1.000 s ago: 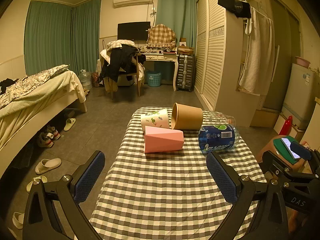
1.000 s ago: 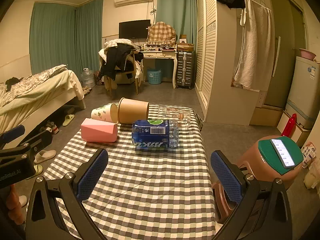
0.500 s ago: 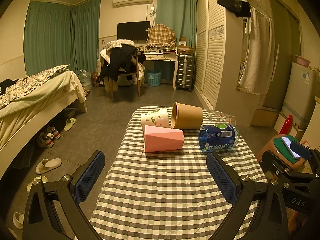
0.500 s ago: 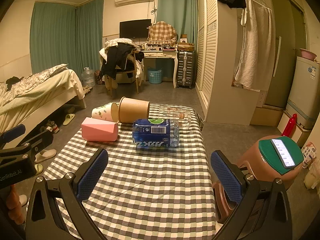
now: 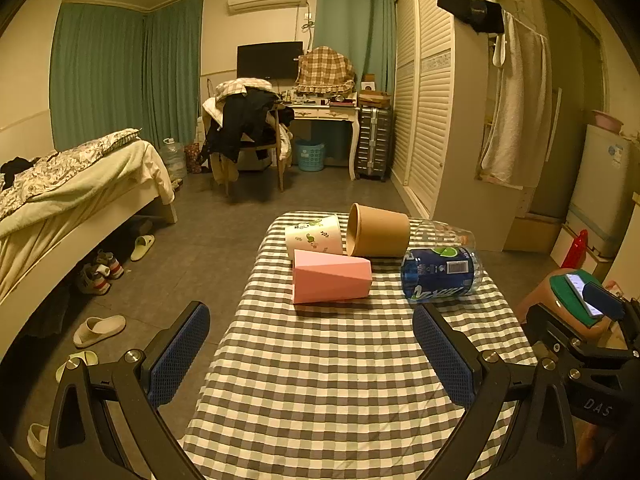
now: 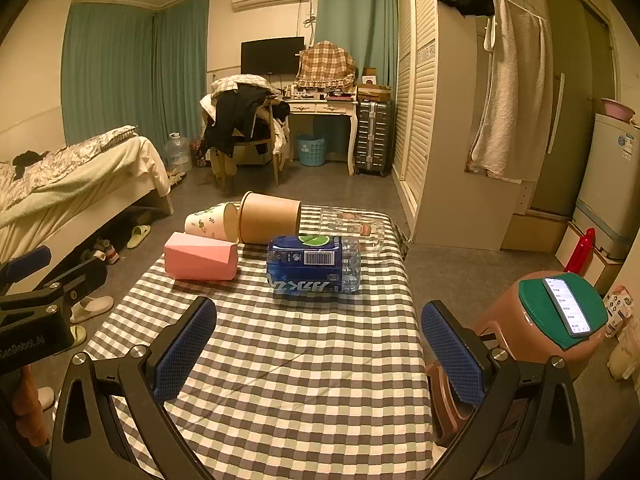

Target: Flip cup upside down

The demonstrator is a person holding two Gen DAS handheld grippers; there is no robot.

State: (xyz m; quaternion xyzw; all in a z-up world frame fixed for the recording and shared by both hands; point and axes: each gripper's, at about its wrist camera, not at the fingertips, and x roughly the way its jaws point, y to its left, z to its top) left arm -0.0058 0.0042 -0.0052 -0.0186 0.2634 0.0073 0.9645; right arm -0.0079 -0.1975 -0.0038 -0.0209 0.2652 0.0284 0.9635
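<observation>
Several cups lie on their sides at the far end of a checked table (image 5: 340,380): a pink faceted cup (image 5: 330,282) (image 6: 200,258), a white patterned cup (image 5: 314,236) (image 6: 208,224), a brown paper cup (image 5: 378,230) (image 6: 270,218), a clear glass (image 5: 444,236) (image 6: 354,226) and a blue-labelled clear cup (image 5: 438,274) (image 6: 312,264). My left gripper (image 5: 310,354) is open and empty, near the table's near end. My right gripper (image 6: 318,350) is open and empty, short of the blue-labelled cup.
A brown stool with a green pad and a phone (image 6: 560,312) stands right of the table. A bed (image 5: 72,188) is at the left, with slippers (image 5: 98,326) on the floor. A wardrobe (image 5: 432,120) is at the right.
The right wrist view has crept slightly forward toward the cups. The left gripper and the cups have not visibly moved.
</observation>
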